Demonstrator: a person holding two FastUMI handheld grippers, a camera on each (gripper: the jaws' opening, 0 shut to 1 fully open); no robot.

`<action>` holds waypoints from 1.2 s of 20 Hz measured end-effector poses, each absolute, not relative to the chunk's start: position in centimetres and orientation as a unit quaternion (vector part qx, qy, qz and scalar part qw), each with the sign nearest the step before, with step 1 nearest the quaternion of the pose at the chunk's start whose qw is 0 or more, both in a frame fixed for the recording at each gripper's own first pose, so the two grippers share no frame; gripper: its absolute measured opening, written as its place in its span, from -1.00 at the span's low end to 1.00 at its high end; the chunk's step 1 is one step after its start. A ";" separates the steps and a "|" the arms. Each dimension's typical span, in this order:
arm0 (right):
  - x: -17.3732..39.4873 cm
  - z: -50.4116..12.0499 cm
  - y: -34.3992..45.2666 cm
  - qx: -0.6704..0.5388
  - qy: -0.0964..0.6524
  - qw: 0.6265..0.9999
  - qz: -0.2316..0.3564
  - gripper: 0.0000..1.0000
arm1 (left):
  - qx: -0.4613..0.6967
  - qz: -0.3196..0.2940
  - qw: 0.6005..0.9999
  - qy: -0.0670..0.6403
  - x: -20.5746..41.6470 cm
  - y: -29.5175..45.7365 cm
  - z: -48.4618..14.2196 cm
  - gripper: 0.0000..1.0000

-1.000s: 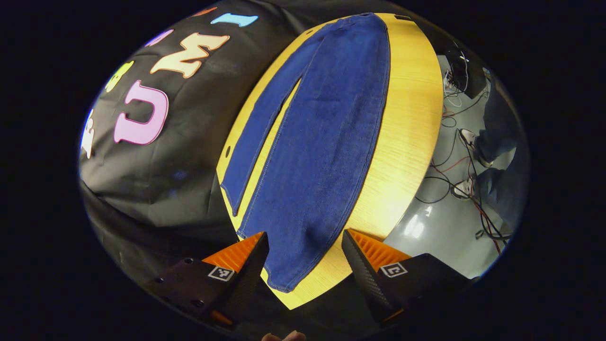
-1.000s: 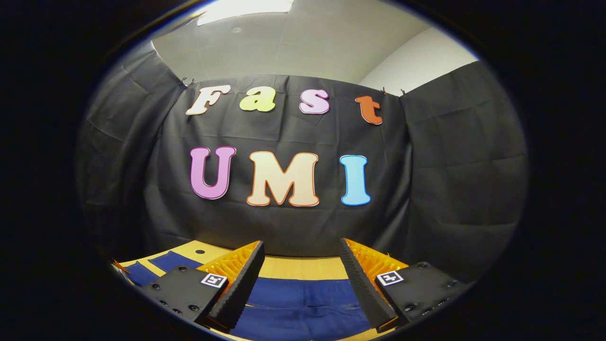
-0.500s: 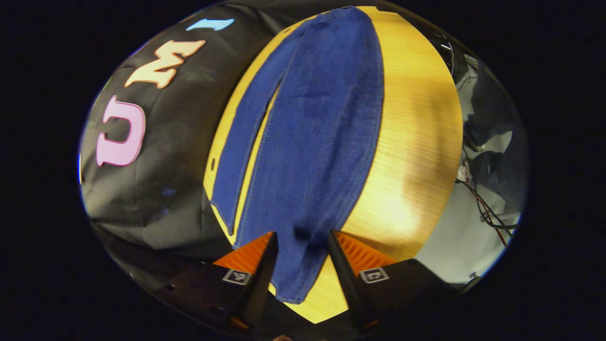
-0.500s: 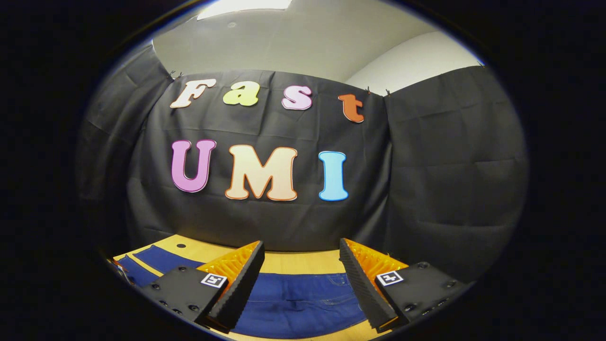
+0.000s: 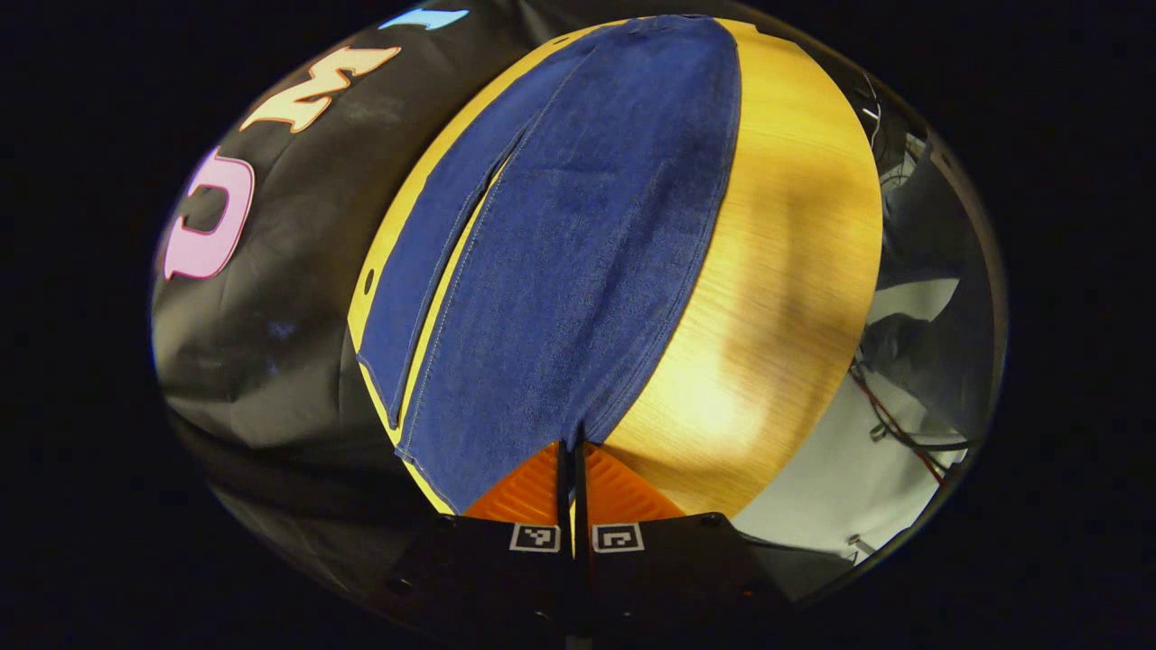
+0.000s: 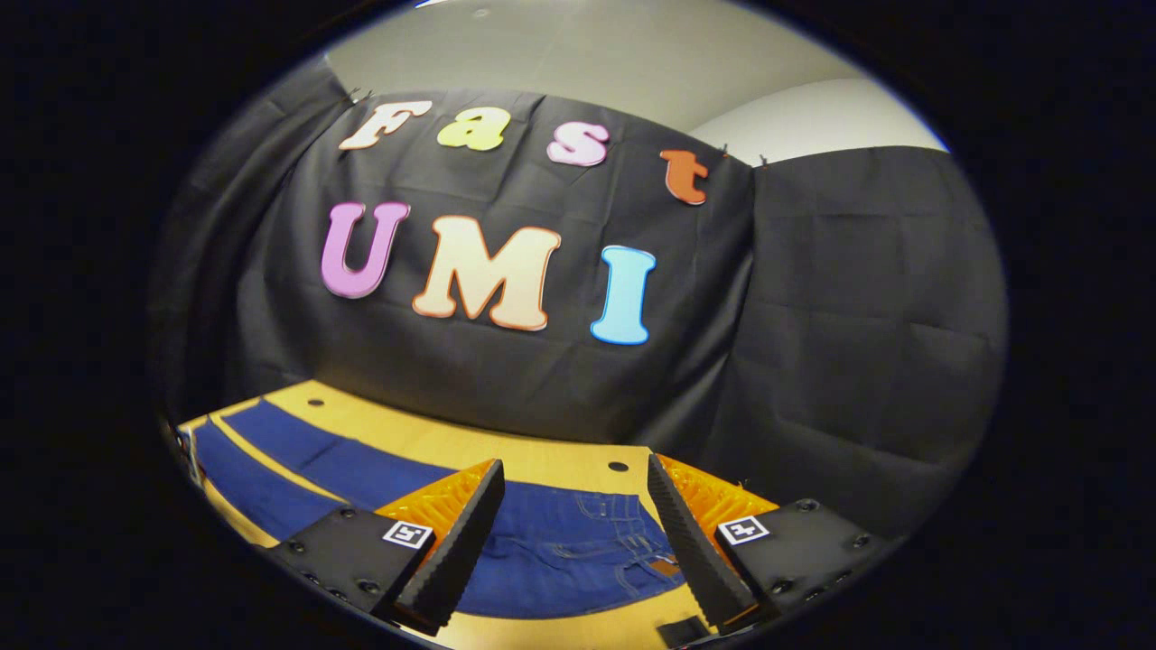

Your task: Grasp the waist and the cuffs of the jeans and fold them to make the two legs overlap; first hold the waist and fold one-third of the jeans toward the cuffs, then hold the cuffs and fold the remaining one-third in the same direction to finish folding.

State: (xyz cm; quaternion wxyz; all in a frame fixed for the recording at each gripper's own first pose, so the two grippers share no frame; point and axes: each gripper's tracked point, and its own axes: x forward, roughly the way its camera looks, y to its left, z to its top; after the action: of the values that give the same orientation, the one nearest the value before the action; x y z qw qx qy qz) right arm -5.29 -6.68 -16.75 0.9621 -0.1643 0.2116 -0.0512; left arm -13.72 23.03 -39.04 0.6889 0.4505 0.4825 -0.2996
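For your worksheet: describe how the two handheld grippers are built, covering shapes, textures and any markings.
Each gripper, left and right, has two wedge-shaped fingers on flat bodies. The fingers have finely ridged inner faces and ribbed outer sides. Each body carries a small square coded tag; the right gripper's also show round screw heads.

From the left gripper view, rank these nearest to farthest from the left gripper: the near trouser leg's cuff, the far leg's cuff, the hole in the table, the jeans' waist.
1. Near leg's cuff, pinched in the left gripper.
2. Far leg's cuff, to its left.
3. Table hole, farther left by the edge.
4. Waist, at the far end.
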 end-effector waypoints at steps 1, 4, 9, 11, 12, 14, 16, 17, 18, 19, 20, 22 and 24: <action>-5.4 -17.9 -7.7 -0.199 0.223 0.953 -0.036 1.00 | 0.446 -0.293 0.696 0.480 -13.4 23.0 -38.6 -1.00; -6.5 -22.4 -10.0 -0.290 0.270 0.918 0.026 0.96 | 0.443 -0.283 0.703 0.480 -13.1 22.7 -37.7 -1.00; -9.2 -30.4 -13.7 -0.383 0.351 0.848 0.106 0.97 | 0.454 -0.274 0.689 0.494 -13.6 23.4 -38.2 -1.00; -10.8 -33.4 -14.7 -0.429 0.375 0.809 0.144 0.96 | 0.453 -0.267 0.688 0.500 -13.7 23.6 -38.2 -1.00; -11.5 -34.7 -15.0 -0.447 0.387 0.790 0.163 0.90 | 0.452 -0.265 0.687 0.503 -13.7 23.7 -38.1 -1.00; -12.4 -37.0 -15.7 -0.465 0.406 0.762 0.196 0.99 | 0.453 -0.259 0.684 0.510 -13.6 23.9 -38.2 -1.00; -13.0 -39.0 -16.5 -0.483 0.417 0.739 0.217 1.00 | 0.454 -0.251 0.681 0.516 -13.8 24.1 -38.2 -1.00; -13.4 -40.2 -16.9 -0.490 0.424 0.727 0.226 1.00 | 0.457 -0.248 0.680 0.516 -13.8 24.2 -38.1 -1.00; -13.8 -41.2 -17.2 -0.490 0.434 0.718 0.235 0.99 | 0.461 -0.247 0.679 0.516 -13.8 24.2 -38.1 -1.00; -14.5 -41.9 -17.8 -0.492 0.450 0.706 0.240 0.98 | 0.462 -0.244 0.677 0.518 -14.0 24.3 -38.1 -1.00; -14.0 -42.3 -17.4 -0.500 0.442 0.702 0.250 1.00 | 0.463 -0.243 0.676 0.519 -14.0 24.3 -38.1 -1.00; -13.4 -43.0 -17.0 -0.517 0.435 0.686 0.271 0.69 | 0.465 -0.240 0.674 0.521 -14.0 24.3 -38.2 -1.00; -13.4 -44.2 -16.5 -0.527 0.432 0.669 0.296 0.22 | 0.465 -0.240 0.673 0.523 -14.0 24.2 -38.2 -1.00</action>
State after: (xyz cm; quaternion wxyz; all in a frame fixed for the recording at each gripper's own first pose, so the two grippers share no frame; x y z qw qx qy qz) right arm -13.35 -16.53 -44.25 0.6691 -0.5274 0.4322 0.2957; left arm -14.05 24.24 -38.21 0.6727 0.4652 0.5230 -0.2396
